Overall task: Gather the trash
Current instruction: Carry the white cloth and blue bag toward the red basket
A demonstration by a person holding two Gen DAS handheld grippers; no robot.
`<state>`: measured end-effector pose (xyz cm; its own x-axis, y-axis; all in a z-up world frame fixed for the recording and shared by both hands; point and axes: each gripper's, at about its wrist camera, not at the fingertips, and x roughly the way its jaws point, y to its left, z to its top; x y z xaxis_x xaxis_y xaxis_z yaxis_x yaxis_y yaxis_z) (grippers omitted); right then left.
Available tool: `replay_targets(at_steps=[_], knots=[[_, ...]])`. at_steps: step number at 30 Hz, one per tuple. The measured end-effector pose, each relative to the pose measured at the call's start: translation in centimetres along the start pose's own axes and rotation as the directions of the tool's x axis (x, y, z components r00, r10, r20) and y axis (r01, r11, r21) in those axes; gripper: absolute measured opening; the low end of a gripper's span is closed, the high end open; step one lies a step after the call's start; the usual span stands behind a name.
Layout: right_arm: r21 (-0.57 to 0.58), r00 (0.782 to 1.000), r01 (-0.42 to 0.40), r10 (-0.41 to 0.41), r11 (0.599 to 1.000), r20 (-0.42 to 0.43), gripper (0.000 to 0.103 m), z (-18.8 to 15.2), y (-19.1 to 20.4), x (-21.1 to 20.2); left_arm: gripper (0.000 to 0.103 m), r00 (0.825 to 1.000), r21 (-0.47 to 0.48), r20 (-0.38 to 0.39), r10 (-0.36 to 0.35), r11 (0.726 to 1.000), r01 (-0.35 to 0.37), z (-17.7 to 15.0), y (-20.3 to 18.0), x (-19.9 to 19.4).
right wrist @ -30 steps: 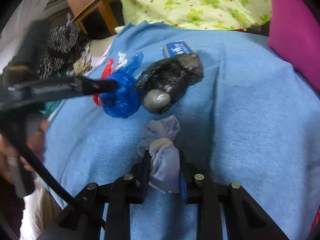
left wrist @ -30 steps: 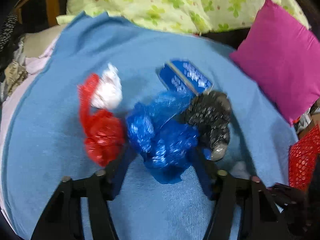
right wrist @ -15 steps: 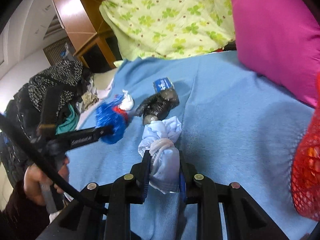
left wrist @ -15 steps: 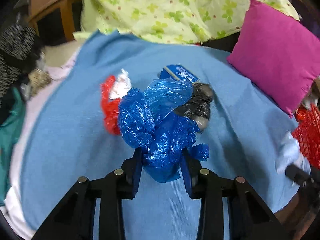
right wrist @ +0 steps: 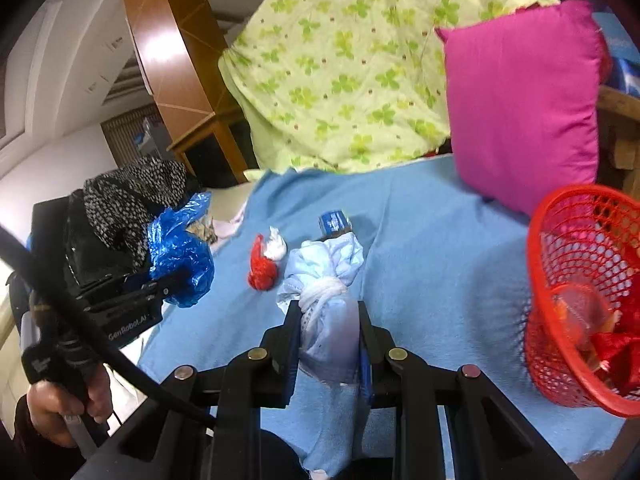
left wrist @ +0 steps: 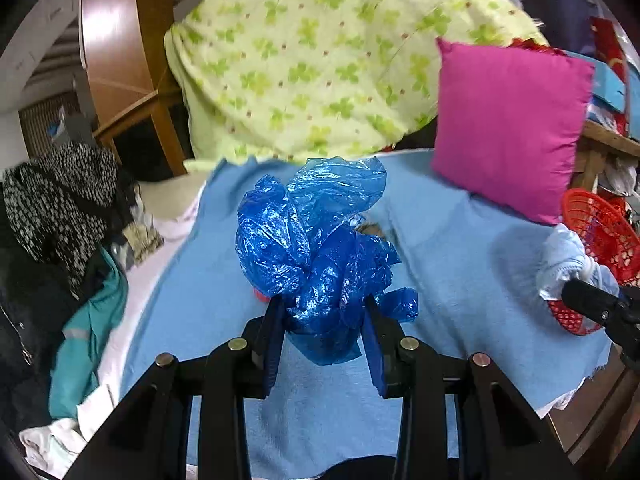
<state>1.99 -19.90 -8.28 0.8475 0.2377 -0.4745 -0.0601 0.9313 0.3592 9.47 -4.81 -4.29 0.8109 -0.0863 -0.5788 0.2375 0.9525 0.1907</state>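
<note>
The left gripper (left wrist: 323,332) is pinching a blue bag (left wrist: 316,248) between its fingers above the blanket (left wrist: 460,248), while the right gripper (right wrist: 329,340) is squeezing a pale bundle (right wrist: 326,300) near the red basket (right wrist: 580,300).

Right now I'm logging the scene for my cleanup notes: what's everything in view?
blue plastic bag: 1, blue, in left gripper
pale bundle: 1, light blue, tied, in right gripper
red-and-white wad: 1, on blanket
blue packet: 1, behind bundle
mesh basket: 1, red, blanket's right edge
blanket: 1, light blue
pillow: 1, magenta
quilt: 1, green floral
clothes pile: left
left gripper: shut on bag
right gripper: shut on bundle
hand: 1
</note>
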Motion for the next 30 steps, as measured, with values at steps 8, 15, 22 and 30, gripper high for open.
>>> replay_targets(at_steps=[8,15,22,30], knots=[[0.007,0.998,0.002,-0.003,1.0,0.067,0.026,0.1,0.2,-4.0,0.038,0.998,0.048,0.057,-0.002,0.999,-0.001,0.3,-2.3,-3.7],[0.016,0.994,-0.004,0.002,1.0,0.11,0.026,0.5,-0.5,-6.2,0.038,0.997,0.08,0.082,-0.009,0.997,0.003,0.4,-4.1,-5.6],[0.026,0.99,-0.002,-0.002,1.0,0.14,0.026,0.2,-1.0,-7.7,0.038,0.995,0.102,0.101,-0.01,0.995,0.0,0.6,-5.5,-7.0],[0.036,0.986,-0.005,-0.002,0.999,0.17,0.026,0.3,-2.0,-9.5,0.038,0.993,0.125,0.119,-0.017,0.992,0.002,0.7,-6.6,-8.2]])
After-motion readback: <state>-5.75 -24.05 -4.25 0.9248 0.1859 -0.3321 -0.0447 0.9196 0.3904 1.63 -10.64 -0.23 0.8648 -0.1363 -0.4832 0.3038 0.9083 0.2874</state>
